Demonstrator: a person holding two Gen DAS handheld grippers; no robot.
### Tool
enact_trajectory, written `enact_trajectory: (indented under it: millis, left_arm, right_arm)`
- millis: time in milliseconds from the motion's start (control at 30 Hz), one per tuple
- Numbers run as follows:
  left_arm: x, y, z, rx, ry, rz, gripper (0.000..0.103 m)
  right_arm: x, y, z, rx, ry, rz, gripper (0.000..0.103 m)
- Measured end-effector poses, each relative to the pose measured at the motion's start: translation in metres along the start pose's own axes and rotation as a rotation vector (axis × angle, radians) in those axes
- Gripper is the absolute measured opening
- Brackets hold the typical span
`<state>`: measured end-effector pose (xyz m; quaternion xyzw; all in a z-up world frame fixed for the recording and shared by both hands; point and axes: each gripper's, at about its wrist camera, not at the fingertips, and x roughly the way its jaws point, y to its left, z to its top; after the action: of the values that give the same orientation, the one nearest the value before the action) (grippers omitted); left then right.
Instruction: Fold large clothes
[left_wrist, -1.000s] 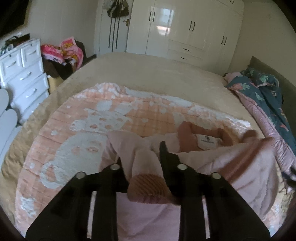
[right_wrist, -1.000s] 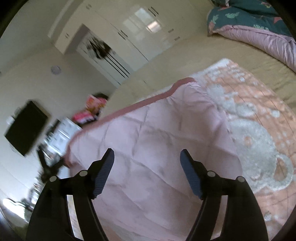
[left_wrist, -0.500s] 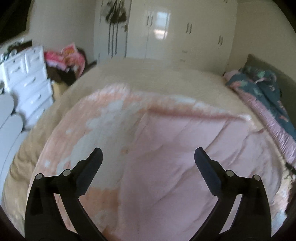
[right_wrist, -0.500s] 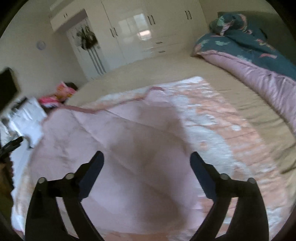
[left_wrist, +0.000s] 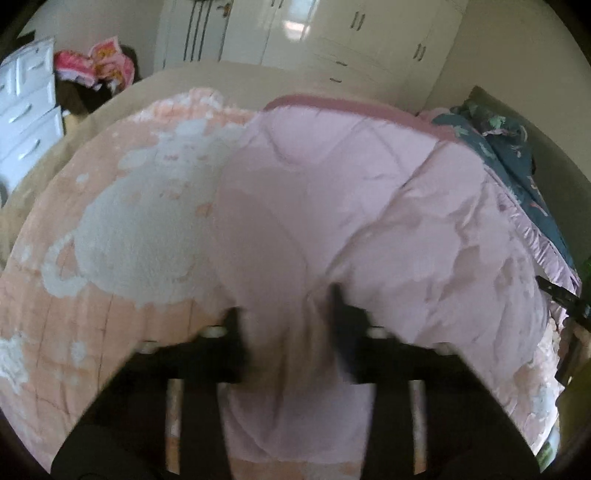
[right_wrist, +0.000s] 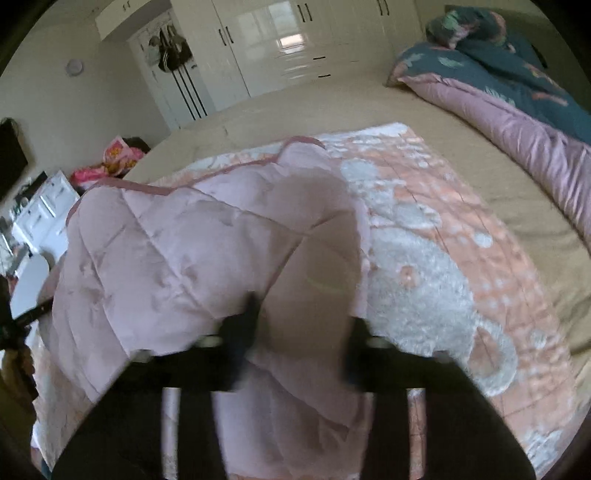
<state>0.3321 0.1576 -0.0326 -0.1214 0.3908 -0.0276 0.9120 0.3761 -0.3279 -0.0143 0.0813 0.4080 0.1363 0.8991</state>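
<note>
A large pale pink quilted garment (left_wrist: 351, 192) with a darker pink trim lies spread on an orange blanket with a white bear pattern (left_wrist: 129, 221). My left gripper (left_wrist: 288, 314) is down at the garment's near edge. Its jaws are closing, with a bunched fold of pink fabric pinched between the fingers. In the right wrist view the same garment (right_wrist: 177, 258) spreads to the left over the blanket (right_wrist: 424, 240). My right gripper (right_wrist: 303, 325) is also closing, and a fold of the garment fills the gap between its fingers. The fingertips are blurred.
The blanket lies on a beige bed (right_wrist: 369, 103). A teal and pink duvet (right_wrist: 517, 110) is heaped along the bed's right side. A white dresser (left_wrist: 26, 110) and a pile of bright clothes (left_wrist: 96, 66) stand at the left, with white wardrobes (left_wrist: 332, 37) behind.
Both grippers stood wide open above the garment half a second ago. They have since dropped to its near edge and closed on folds of the fabric.
</note>
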Motion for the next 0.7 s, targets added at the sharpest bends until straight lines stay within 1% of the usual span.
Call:
enact_trajectory:
  millis: [33, 100, 133, 233, 300, 400, 467, 500, 533, 567, 600, 667, 700]
  left_arm:
    - [0.000, -0.005, 0.007, 0.022, -0.008, 0.017, 0.014]
    - [0.001, -0.014, 0.021, 0.053, -0.024, 0.061, 0.013]
    - [0.000, -0.013, 0.023, 0.055, -0.031, 0.075, 0.013]
    - [0.007, -0.016, 0.042, 0.046, -0.047, 0.117, 0.012]
    - [0.018, -0.012, 0.050, 0.038, -0.030, 0.136, 0.013]
    - [0.037, -0.006, 0.051, 0.005, 0.014, 0.165, 0.013]
    - [0.042, -0.003, 0.048, -0.010, 0.019, 0.175, 0.013]
    - [0.043, -0.003, 0.047, -0.016, 0.017, 0.175, 0.015]
    - [0.042, -0.003, 0.046, -0.032, 0.015, 0.177, 0.020]
    - [0.041, -0.001, 0.046, -0.041, 0.018, 0.177, 0.023]
    - [0.038, -0.001, 0.046, -0.051, 0.019, 0.182, 0.027]
    - [0.032, -0.001, 0.045, -0.053, 0.022, 0.189, 0.030]
    - [0.029, -0.003, 0.044, -0.053, 0.020, 0.192, 0.036]
  right_arm:
    - [-0.002, 0.004, 0.007, 0.003, -0.006, -0.007, 0.022]
    - [-0.006, 0.011, 0.020, -0.001, -0.033, -0.019, 0.019]
    - [-0.007, 0.014, 0.030, -0.001, -0.057, -0.032, 0.018]
    - [0.001, 0.011, 0.047, 0.023, -0.071, -0.053, 0.018]
    - [0.015, 0.005, 0.053, 0.046, -0.044, -0.082, 0.018]
    - [0.037, -0.005, 0.048, 0.071, 0.006, -0.110, 0.018]
    - [0.044, -0.011, 0.041, 0.088, 0.019, -0.111, 0.018]
    - [0.046, -0.013, 0.038, 0.098, 0.018, -0.111, 0.019]
    - [0.046, -0.015, 0.036, 0.106, 0.015, -0.110, 0.021]
    - [0.046, -0.016, 0.035, 0.109, 0.015, -0.116, 0.022]
    - [0.045, -0.017, 0.033, 0.117, 0.017, -0.126, 0.028]
    - [0.037, -0.019, 0.031, 0.143, 0.002, -0.123, 0.037]
    - [0.032, -0.019, 0.030, 0.157, -0.004, -0.120, 0.052]
